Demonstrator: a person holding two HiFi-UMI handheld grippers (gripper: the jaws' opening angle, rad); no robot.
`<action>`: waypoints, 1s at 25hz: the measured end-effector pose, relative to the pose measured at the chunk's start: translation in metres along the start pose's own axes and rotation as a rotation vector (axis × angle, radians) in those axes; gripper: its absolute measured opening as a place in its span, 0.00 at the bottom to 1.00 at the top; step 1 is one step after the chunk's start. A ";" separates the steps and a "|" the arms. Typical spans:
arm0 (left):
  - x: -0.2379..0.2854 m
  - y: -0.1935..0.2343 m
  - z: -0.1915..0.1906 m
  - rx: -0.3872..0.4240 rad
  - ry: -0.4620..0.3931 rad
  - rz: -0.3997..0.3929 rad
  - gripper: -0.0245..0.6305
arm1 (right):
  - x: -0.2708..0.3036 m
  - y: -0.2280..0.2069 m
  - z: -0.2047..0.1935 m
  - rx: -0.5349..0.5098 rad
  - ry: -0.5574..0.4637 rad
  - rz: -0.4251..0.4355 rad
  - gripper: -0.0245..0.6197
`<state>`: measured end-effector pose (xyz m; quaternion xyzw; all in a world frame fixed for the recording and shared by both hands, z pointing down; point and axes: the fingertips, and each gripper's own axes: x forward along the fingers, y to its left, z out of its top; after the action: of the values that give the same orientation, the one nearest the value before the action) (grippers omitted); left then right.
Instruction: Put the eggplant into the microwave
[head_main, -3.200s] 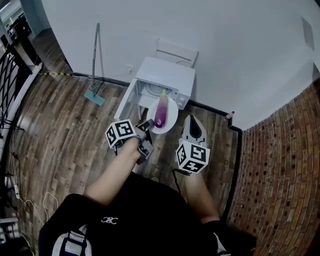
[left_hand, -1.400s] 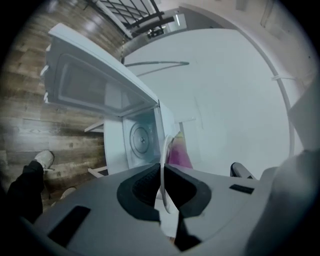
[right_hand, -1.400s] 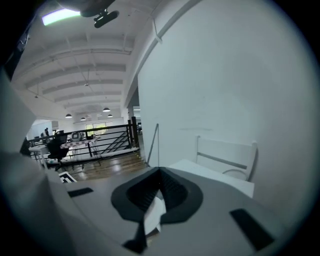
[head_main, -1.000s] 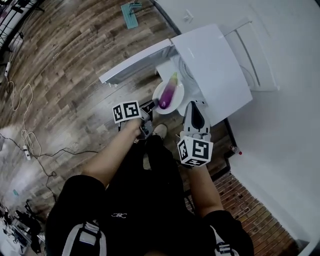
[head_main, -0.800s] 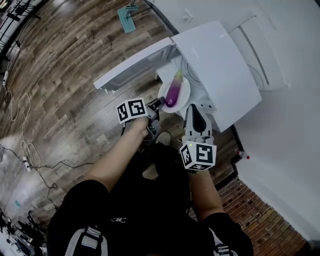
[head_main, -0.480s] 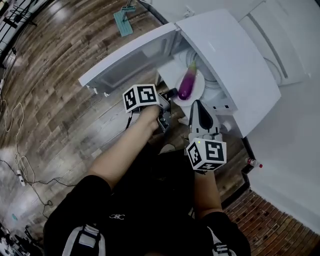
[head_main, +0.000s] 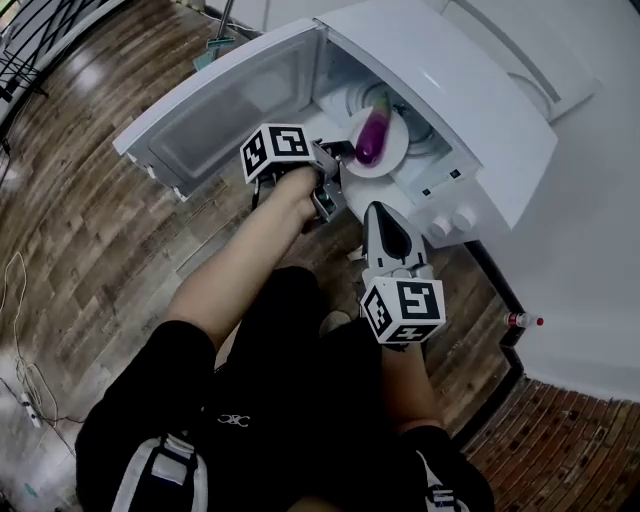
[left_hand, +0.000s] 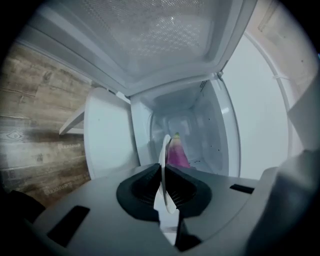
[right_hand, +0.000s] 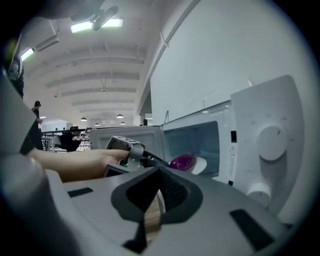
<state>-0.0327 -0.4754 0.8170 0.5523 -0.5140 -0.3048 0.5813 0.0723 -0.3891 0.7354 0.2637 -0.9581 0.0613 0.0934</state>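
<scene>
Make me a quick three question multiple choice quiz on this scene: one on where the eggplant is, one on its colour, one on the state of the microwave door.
1. Where does the eggplant lie?
A. on the floor
B. on a white plate
C. in a pan

2. What colour is most of the eggplant?
A. purple
B. yellow
C. white

3. How does the microwave door stand?
A. shut
B. taken off
C. swung open

Answers:
1 B: the eggplant rests on the plate at the mouth of the microwave.
2 A: the head view shows purple skin with a green tip.
3 C: the door stands wide open and the cavity is in plain view.
</scene>
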 end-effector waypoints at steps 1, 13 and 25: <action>0.006 -0.004 0.004 0.010 -0.005 -0.007 0.07 | -0.003 -0.001 -0.003 0.004 -0.002 -0.007 0.06; 0.074 -0.016 0.032 0.002 -0.027 -0.018 0.07 | 0.003 -0.008 -0.022 0.057 0.005 -0.023 0.06; 0.096 -0.016 0.051 0.167 -0.024 0.081 0.07 | 0.012 0.014 -0.032 0.048 -0.018 0.060 0.06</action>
<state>-0.0497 -0.5842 0.8192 0.5738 -0.5665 -0.2440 0.5388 0.0596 -0.3773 0.7678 0.2376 -0.9646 0.0845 0.0768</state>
